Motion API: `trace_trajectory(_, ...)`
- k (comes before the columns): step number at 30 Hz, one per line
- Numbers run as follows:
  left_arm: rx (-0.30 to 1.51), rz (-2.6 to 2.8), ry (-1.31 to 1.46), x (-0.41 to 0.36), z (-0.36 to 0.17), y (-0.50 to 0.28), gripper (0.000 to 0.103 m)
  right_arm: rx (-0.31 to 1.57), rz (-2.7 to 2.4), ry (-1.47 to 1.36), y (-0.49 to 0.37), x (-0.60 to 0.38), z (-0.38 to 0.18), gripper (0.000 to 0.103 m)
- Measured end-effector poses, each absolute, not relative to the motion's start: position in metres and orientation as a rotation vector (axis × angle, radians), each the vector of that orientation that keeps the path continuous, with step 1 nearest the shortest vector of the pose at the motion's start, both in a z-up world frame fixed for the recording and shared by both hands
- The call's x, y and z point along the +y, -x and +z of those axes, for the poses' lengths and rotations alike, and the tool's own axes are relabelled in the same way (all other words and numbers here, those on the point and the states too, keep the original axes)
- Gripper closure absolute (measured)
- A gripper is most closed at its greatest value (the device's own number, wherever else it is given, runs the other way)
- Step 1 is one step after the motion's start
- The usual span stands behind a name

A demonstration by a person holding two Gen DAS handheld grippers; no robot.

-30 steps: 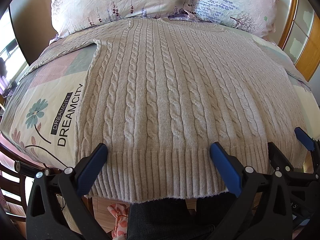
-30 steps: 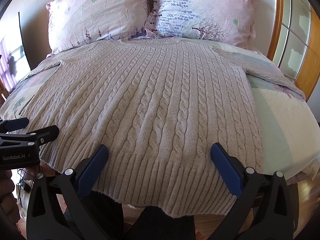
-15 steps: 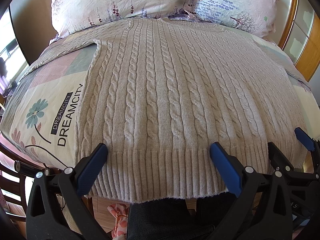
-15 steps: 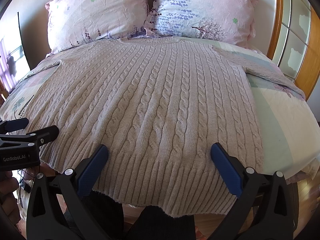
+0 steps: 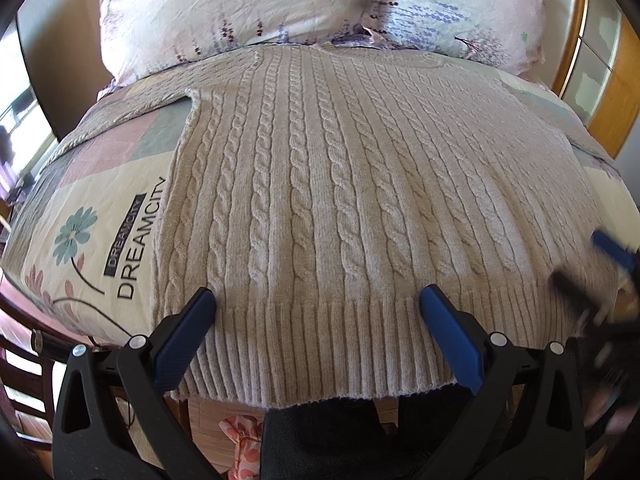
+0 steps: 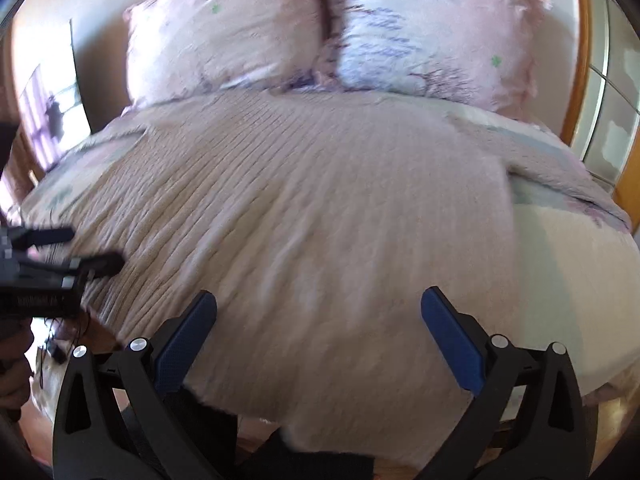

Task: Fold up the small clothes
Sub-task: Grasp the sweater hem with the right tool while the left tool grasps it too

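A beige cable-knit sweater (image 5: 344, 184) lies flat on the bed, neck toward the pillows, ribbed hem hanging over the near edge. My left gripper (image 5: 316, 304) is open and empty just above the hem, left of the middle. My right gripper (image 6: 318, 304) is open and empty over the hem's right part; its view is blurred by motion, and the sweater (image 6: 320, 208) fills it. The right gripper also shows blurred at the right edge of the left wrist view (image 5: 588, 268). The left gripper shows at the left edge of the right wrist view (image 6: 68, 248).
Two floral pillows (image 5: 240, 4) (image 5: 460, 8) lean at the head of the bed. The printed bedsheet (image 5: 104, 216) lies bare left of the sweater and also on the right (image 6: 568, 280). A wooden window frame (image 5: 608, 104) stands at the right. A dark chair (image 5: 24, 364) is at the lower left.
My right gripper has started moving; its view has shifted and blurred, and it looks lifted and blurred in the left wrist view. My left gripper has stayed in place. Both stay open.
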State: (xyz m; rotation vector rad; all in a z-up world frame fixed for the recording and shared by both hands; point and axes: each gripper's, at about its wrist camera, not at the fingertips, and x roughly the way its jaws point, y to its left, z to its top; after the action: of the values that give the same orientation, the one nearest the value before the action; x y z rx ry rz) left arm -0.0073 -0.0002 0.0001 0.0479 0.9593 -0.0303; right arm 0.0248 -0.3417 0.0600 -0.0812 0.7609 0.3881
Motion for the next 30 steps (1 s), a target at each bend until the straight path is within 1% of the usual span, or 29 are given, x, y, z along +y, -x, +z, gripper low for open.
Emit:
trace_trajectory(2,0.953,-0.085,0.006,0.011,0.008,-0.001,0.002,0.688,0.310,0.008,-0.040,-0.379,0.084,0.001)
trace_trajectory(3,0.938,-0.102,0.046,0.020,0.013,-0.005,0.002,0.642,0.220,-0.070,-0.057,-0.416,0.102,0.001)
trace_trajectory(5,0.896,-0.123,0.135,0.044,0.024,-0.016,0.002,0.630,0.098,-0.190,-0.080,-0.464,0.116,0.001)
trace_trajectory(6,0.874,-0.143,0.186,0.057,0.029,-0.022,0.002,0.634,0.039,-0.304,-0.098,-0.501,0.120,0.004)
trace_trajectory(7,0.847,-0.185,0.271,0.075,0.034,-0.031,0.002,0.641,0.008,-0.395,-0.111,-0.529,0.120,0.010)
trace_trajectory(8,0.831,-0.215,0.351,0.091,0.035,-0.039,0.002,0.668,-0.042,-0.536,-0.133,-0.573,0.113,0.028)
trace_trajectory(9,0.830,-0.223,0.401,0.102,0.035,-0.046,0.002,0.693,-0.082,-0.627,-0.148,-0.601,0.105,0.043)
trace_trajectory(10,0.845,-0.208,0.453,0.116,0.034,-0.058,0.002,0.707,-0.108,-0.690,-0.158,-0.621,0.098,0.046)
trace_trajectory(11,0.860,-0.187,0.477,0.127,0.032,-0.069,0.002,0.736,-0.172,-0.789,-0.173,-0.652,0.084,0.053)
trace_trajectory(15,0.828,-0.094,0.410,0.154,0.037,-0.092,0.002,0.784,-0.330,-0.910,-0.199,-0.704,0.049,0.060)
trace_trajectory(17,0.784,-0.030,0.371,0.168,0.040,-0.098,0.002,0.781,-0.359,-0.967,-0.203,-0.718,0.037,0.060)
trace_trajectory(18,0.775,-0.019,0.372,0.174,0.041,-0.098,0.002,0.778,-0.369,-1.002,-0.204,-0.725,0.030,0.064)
trace_trajectory(19,0.791,-0.001,0.381,0.183,0.040,-0.103,0.002,0.763,-0.373,-1.017,-0.206,-0.729,0.027,0.066)
trace_trajectory(20,0.805,0.017,0.393,0.193,0.038,-0.106,0.002,0.751,-0.385,-1.019,-0.207,-0.733,0.025,0.072)
trace_trajectory(21,0.814,0.036,0.401,0.200,0.036,-0.109,0.002,0.745,-0.403,-1.016,-0.209,-0.737,0.024,0.085)
trace_trajectory(22,0.810,0.051,0.413,0.210,0.034,-0.112,0.002,0.750,-0.418,-1.009,-0.212,-0.739,0.023,0.094)
trace_trajectory(24,0.789,0.091,0.436,0.228,0.033,-0.114,0.002,0.737,-0.450,-0.978,-0.222,-0.738,0.030,0.095)
trace_trajectory(25,0.773,0.120,0.451,0.240,0.033,-0.115,0.002,0.706,-0.459,-0.912,-0.228,-0.726,0.042,0.095)
trace_trajectory(26,0.761,0.146,0.456,0.249,0.035,-0.116,0.002,0.648,-0.439,-0.769,-0.231,-0.701,0.068,0.095)
trace_trajectory(28,0.758,0.223,0.446,0.268,0.040,-0.121,0.002,0.565,-0.337,-0.592,-0.242,-0.650,0.105,0.095)
trace_trajectory(30,0.755,0.242,0.460,0.281,0.041,-0.126,0.002,0.491,-0.158,-0.480,-0.243,-0.581,0.143,0.095)
